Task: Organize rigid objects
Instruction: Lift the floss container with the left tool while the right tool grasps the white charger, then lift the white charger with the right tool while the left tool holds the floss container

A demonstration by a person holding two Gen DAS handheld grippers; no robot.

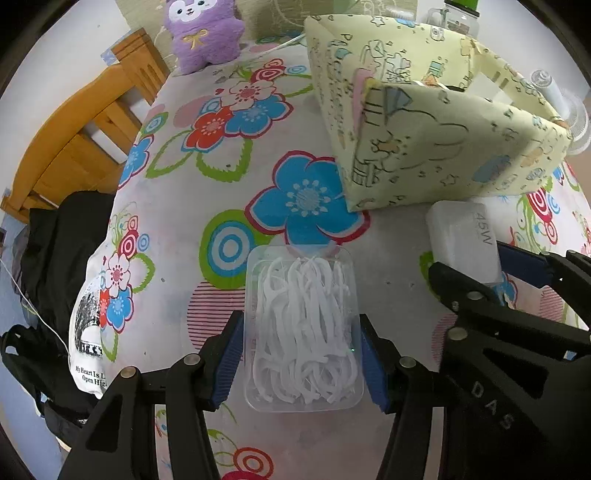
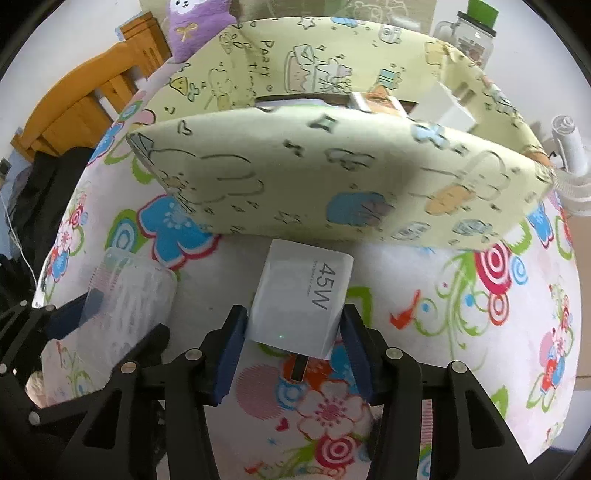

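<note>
Clamping one clear floss-pick box [image 1: 303, 332], left tool [image 1: 302, 354], right tool [image 2: 291, 332] squeezing one white charger [image 2: 301, 299], one yellow bin [image 2: 332, 177]

cloth [image 1: 240, 177]: white, bright flowers | box [image 1: 443, 147]: pale yellow, cartoon print | plush [image 1: 203, 33]: purple

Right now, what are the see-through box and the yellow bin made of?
The see-through box looks like thin clear plastic: glossy, and the white picks inside show through. The yellow bin looks like matte fabric or card, with soft bowed walls; which one is unclear.
</note>
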